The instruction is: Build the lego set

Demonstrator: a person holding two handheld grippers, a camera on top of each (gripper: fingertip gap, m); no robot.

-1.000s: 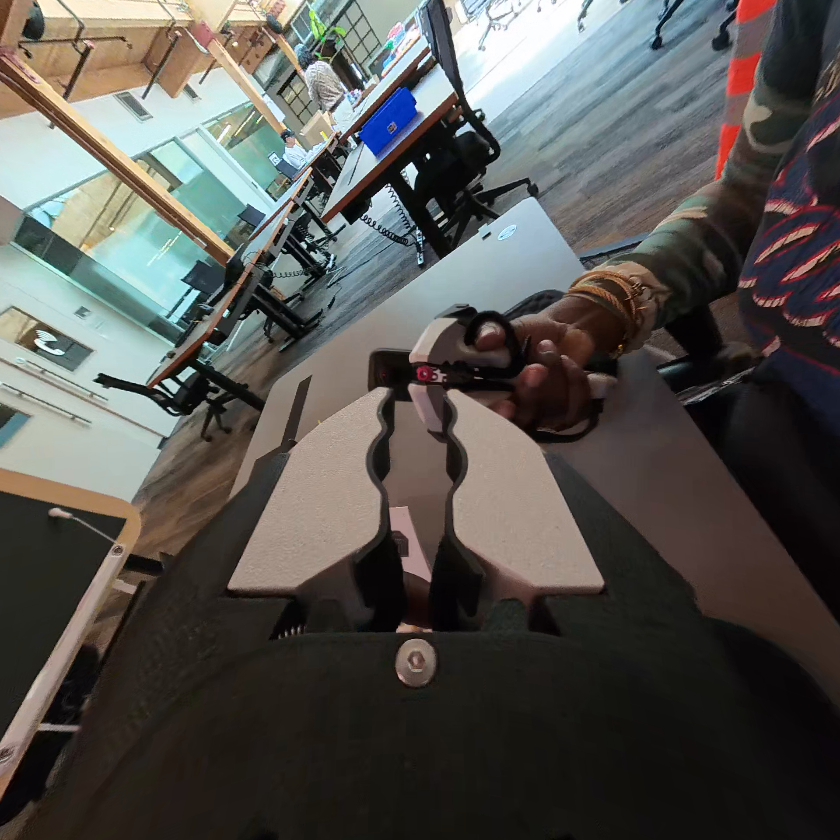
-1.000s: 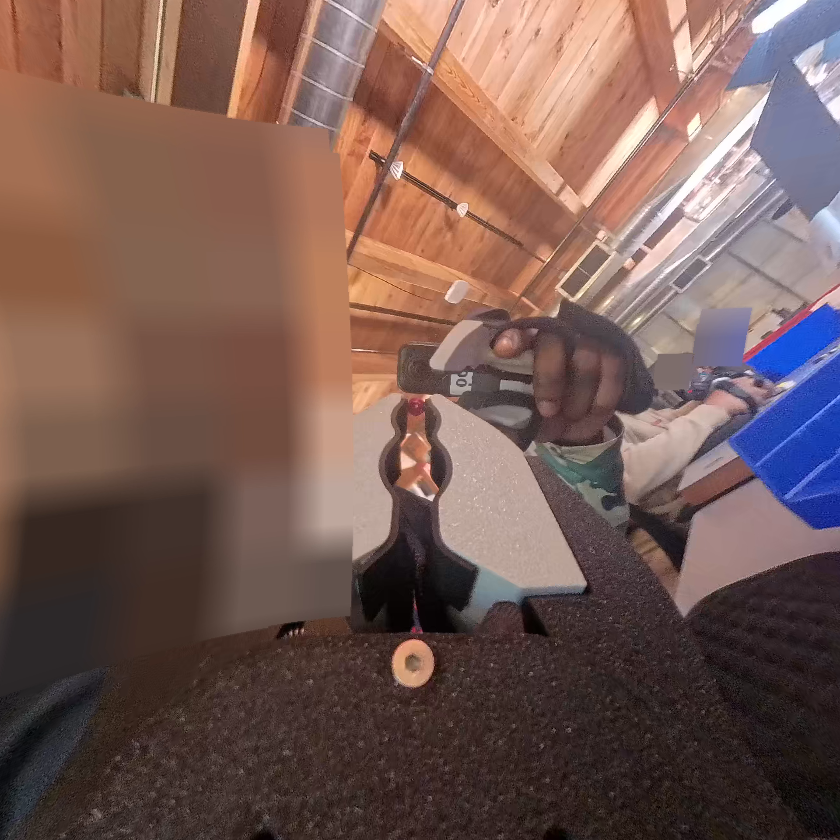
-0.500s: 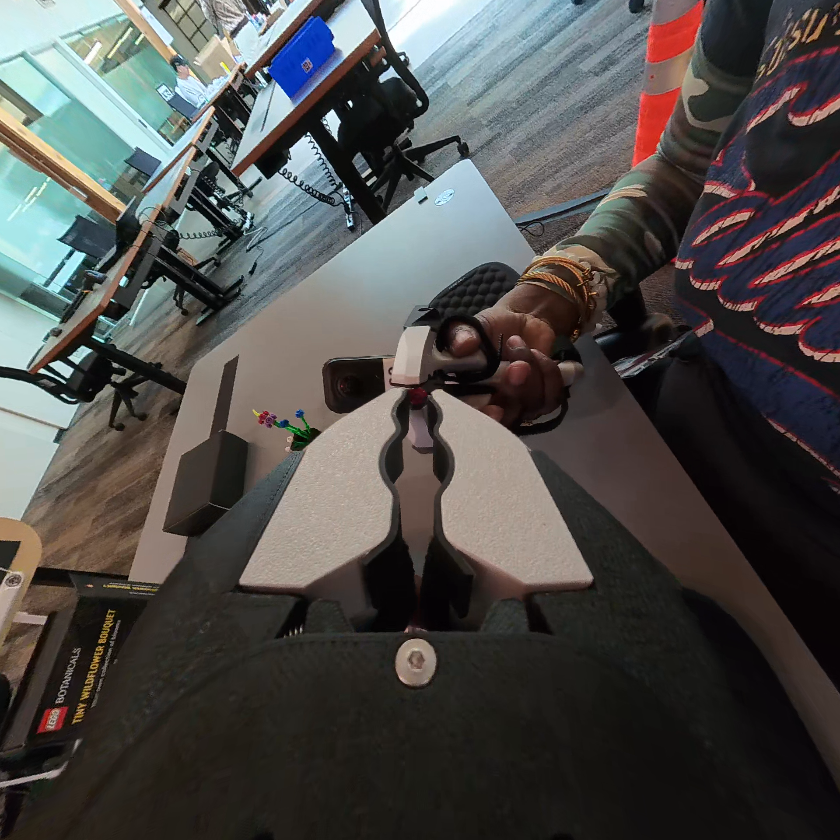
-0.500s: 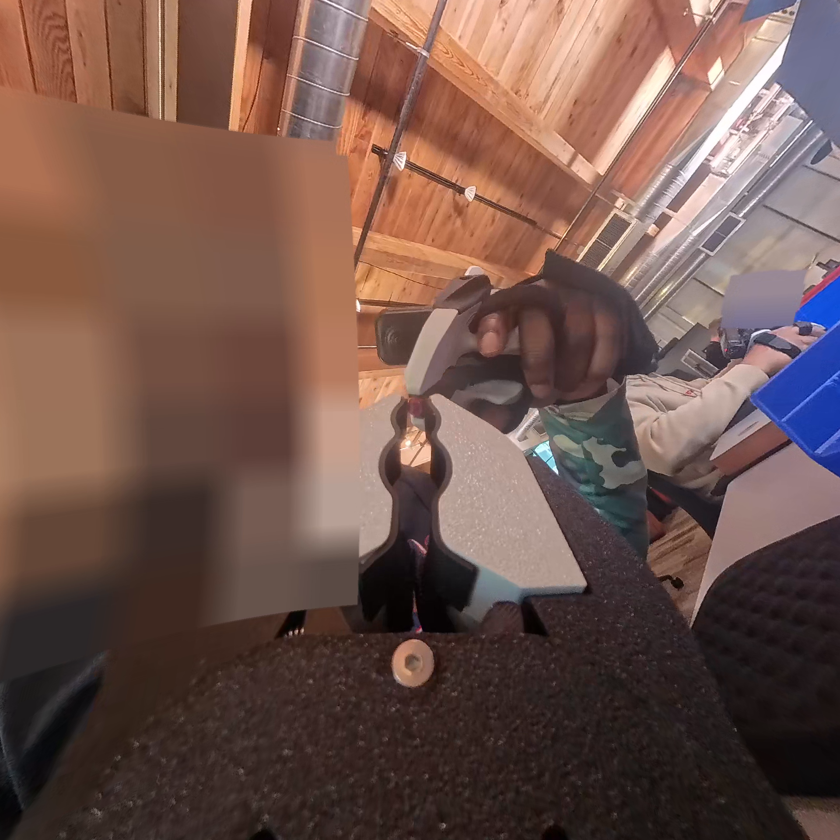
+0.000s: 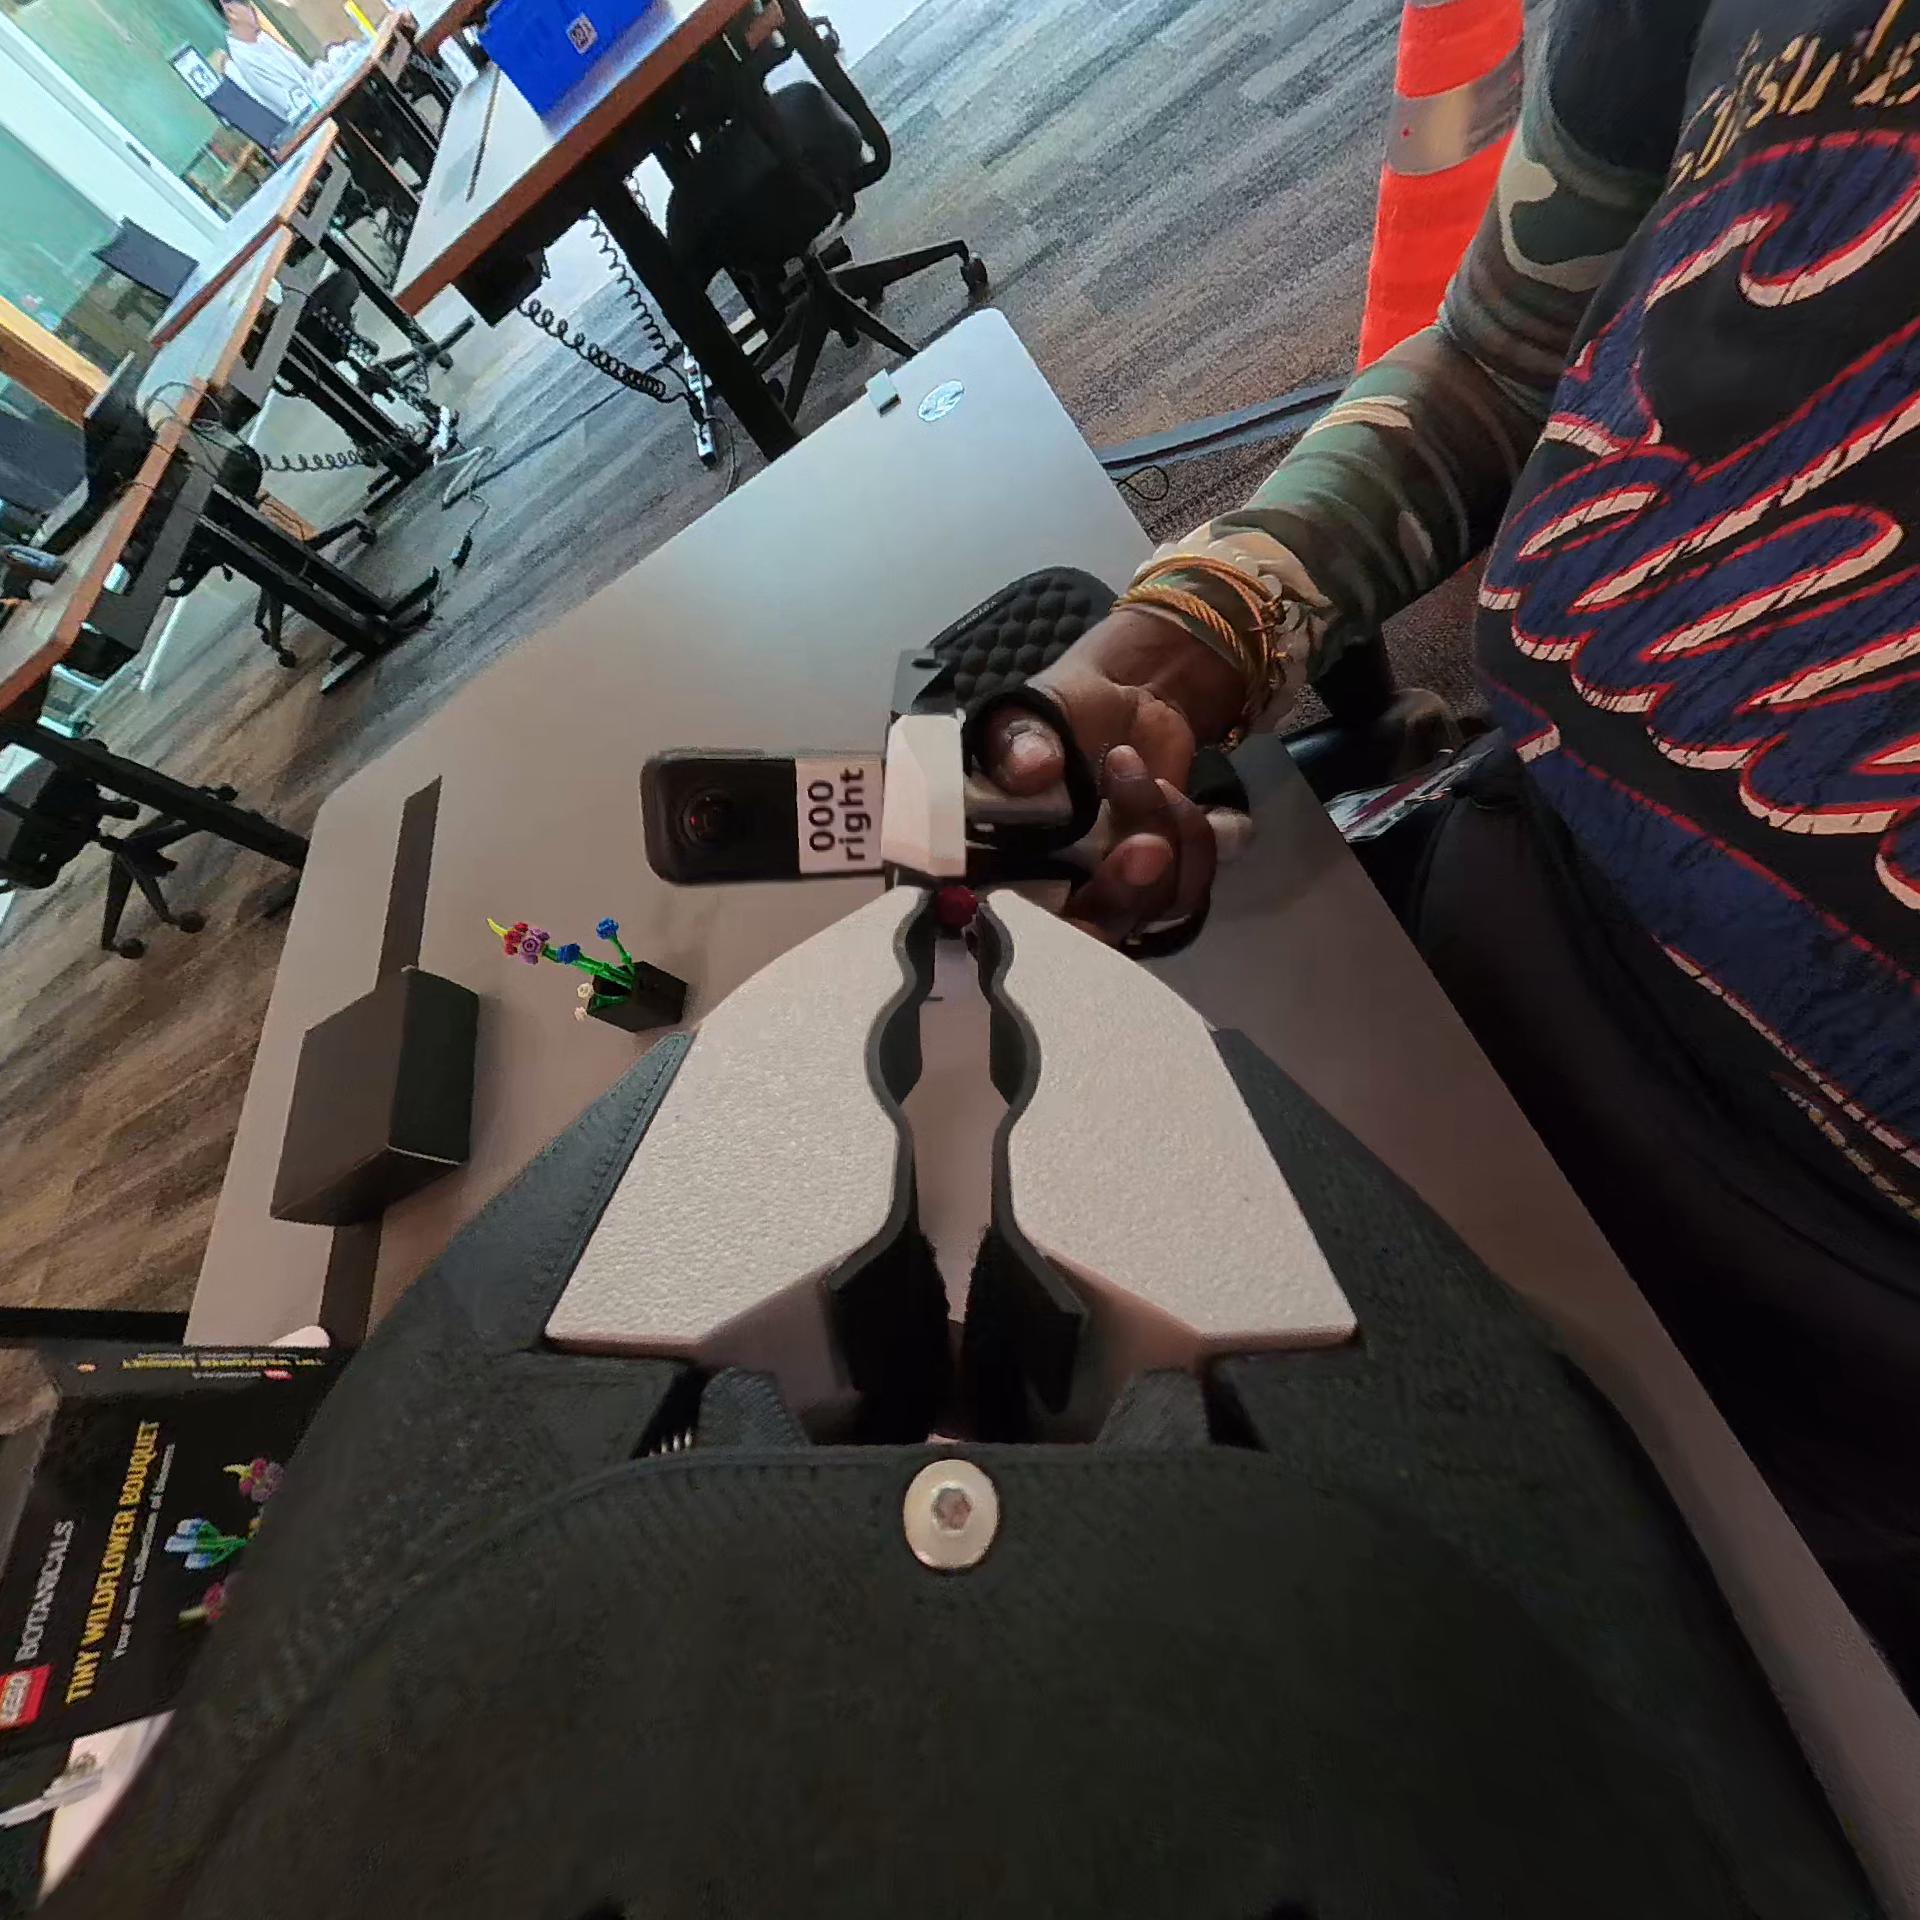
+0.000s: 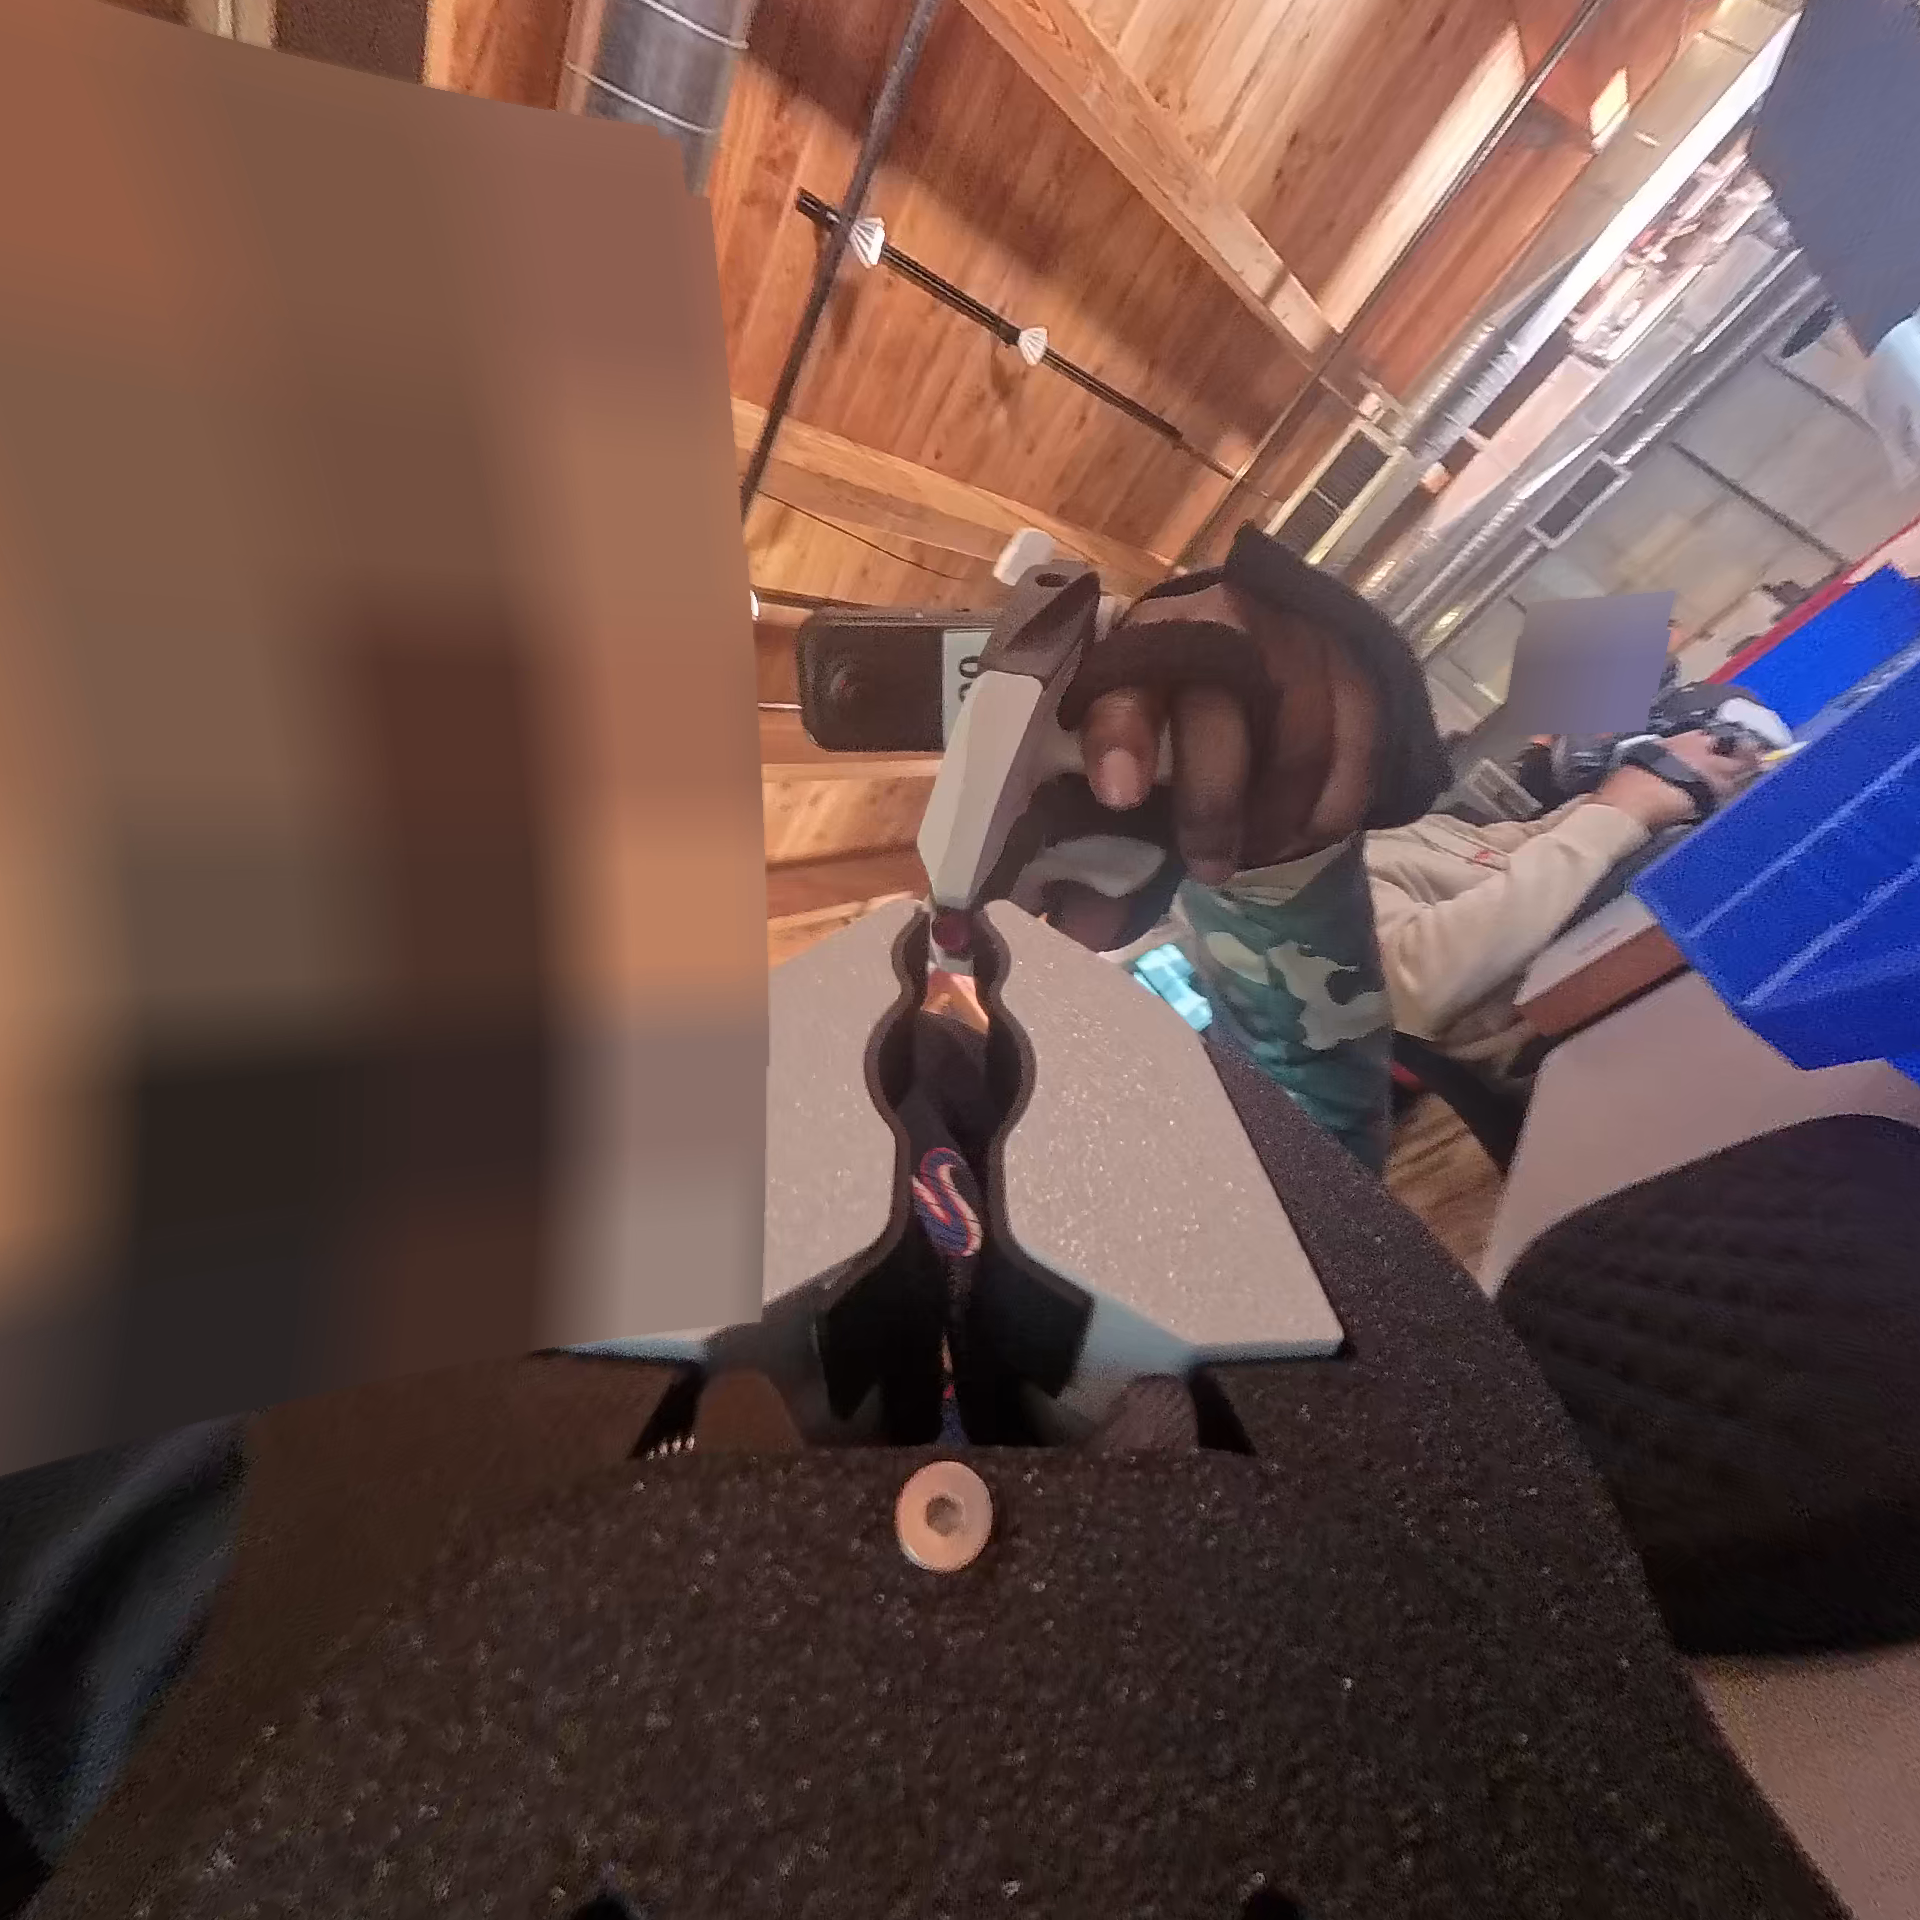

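You're working at a pale grey table (image 5: 790, 582) in an open office with a grey-brown plank-pattern floor (image 5: 1143, 156). Behind it run rows of wood-topped desks (image 5: 540, 177) on black legs, with black office chairs (image 5: 790, 177), coiled cables (image 5: 613, 343), a blue bin (image 5: 566, 42) on one desk and an orange traffic cone (image 5: 1439, 177) beside you. Above you, the ceiling is warm wooden planks (image 6: 1039, 260) with beams and silver ducts (image 6: 665, 83), with glass walls (image 5: 62, 156) at the far side letting in daylight.
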